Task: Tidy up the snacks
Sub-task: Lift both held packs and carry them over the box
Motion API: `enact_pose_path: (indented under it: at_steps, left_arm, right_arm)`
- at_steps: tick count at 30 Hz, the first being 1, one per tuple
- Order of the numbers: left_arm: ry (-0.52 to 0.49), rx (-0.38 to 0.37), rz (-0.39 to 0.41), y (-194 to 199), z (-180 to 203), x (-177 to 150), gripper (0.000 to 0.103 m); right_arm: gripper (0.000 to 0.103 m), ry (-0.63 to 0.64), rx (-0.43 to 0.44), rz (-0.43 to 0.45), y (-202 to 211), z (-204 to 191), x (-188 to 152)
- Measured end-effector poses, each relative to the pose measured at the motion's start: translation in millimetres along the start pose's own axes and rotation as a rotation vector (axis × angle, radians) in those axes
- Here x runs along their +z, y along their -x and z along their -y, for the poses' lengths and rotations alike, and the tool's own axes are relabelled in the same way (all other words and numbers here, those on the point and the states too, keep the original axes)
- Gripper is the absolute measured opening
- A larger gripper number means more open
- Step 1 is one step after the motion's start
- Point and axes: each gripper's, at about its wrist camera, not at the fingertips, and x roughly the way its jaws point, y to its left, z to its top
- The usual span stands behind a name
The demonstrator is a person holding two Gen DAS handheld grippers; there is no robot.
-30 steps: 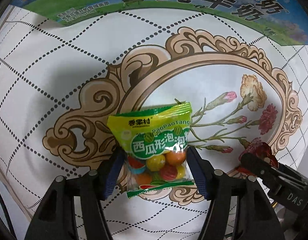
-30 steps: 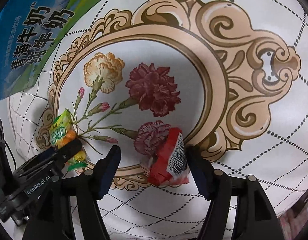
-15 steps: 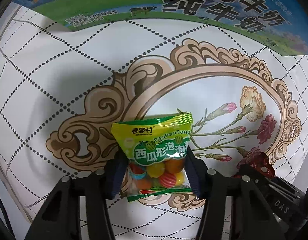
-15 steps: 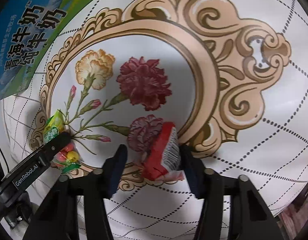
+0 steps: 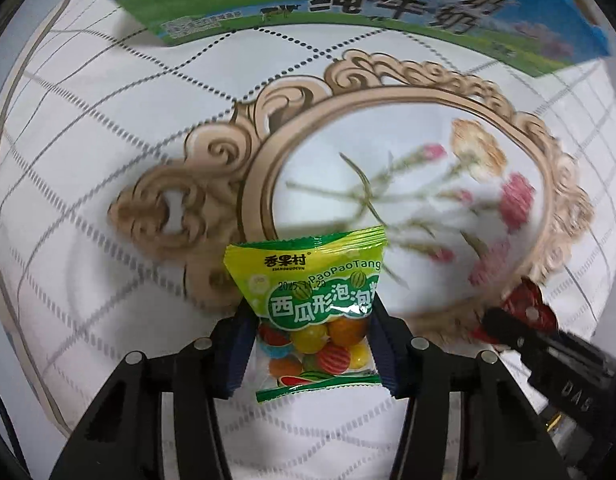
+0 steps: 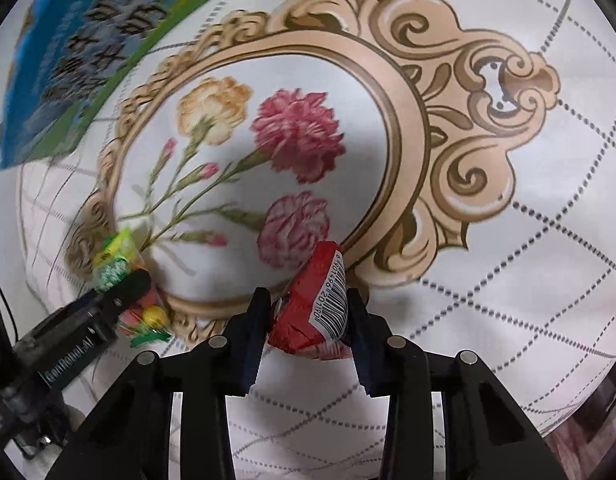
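My left gripper [image 5: 309, 340] is shut on a green and yellow candy packet [image 5: 308, 280] with coloured gum balls showing through its clear lower half, held above the tablecloth. My right gripper [image 6: 306, 320] is shut on a red snack packet [image 6: 315, 304] with a white barcode, also lifted off the cloth. The candy packet [image 6: 116, 264] and the left gripper's finger [image 6: 108, 300] show at lower left in the right wrist view. The red packet [image 5: 527, 304] and the right gripper's finger [image 5: 519, 328] show at the right in the left wrist view.
A blue and green milk carton box [image 5: 387, 12] stands at the far side of the table; it also shows in the right wrist view [image 6: 76, 60]. The white tablecloth [image 5: 108, 120] has a beige ornate frame with printed flowers [image 6: 296, 136].
Both grippers closed on their packets and lifted them off the cloth. The table now looks farther away and blurred in both views.
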Motion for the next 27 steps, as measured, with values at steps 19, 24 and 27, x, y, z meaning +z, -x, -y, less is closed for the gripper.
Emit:
enact_pose_path:
  at_steps: [19, 24, 27]
  left_arm:
    - [-0.041, -0.12, 0.357, 205, 13, 74, 0.049]
    - [-0.045, -0.088, 0.366, 210, 2, 135, 0.049]
    - [-0.049, -0.065, 0.341, 197, -5, 163, 0.049]
  right_arm:
    - [0.04, 0.246, 0.165, 0.307, 211, -91, 56]
    - [0.04, 0.25, 0.126, 0.34, 222, -110, 108]
    - [0.04, 0.239, 0.084, 0.321, 213, -114, 140]
